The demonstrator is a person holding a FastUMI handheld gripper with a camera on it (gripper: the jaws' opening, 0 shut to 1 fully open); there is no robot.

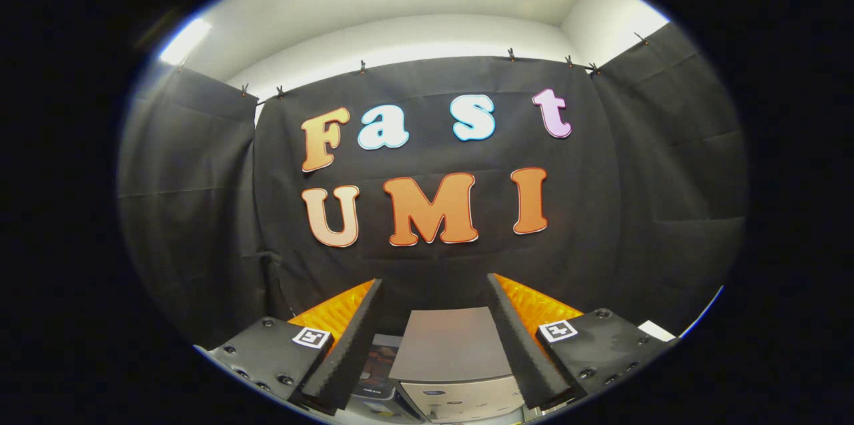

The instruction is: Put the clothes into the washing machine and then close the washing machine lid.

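Hand-held gripper (434,338): its 2 fingers stand spread wide, nothing between the pads, nothing held.

Below and just beyond the fingers: small grey box-shaped washing machine (460,385) with a flat grey lid (448,345). The lid lies flat over the top, apparently closed. A dark item (379,361) beside it on the left is too cropped to identify.

No clothes visible. Judgement: fits either clothes loaded and lid shut, or lid awaiting opening. Beyond: black cloth booth wall (200,211).

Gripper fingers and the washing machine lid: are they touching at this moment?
Apart. In the gripper view the gripper is open and raised, its fingers holding nothing; the washing machine lid lies well beyond and below them.
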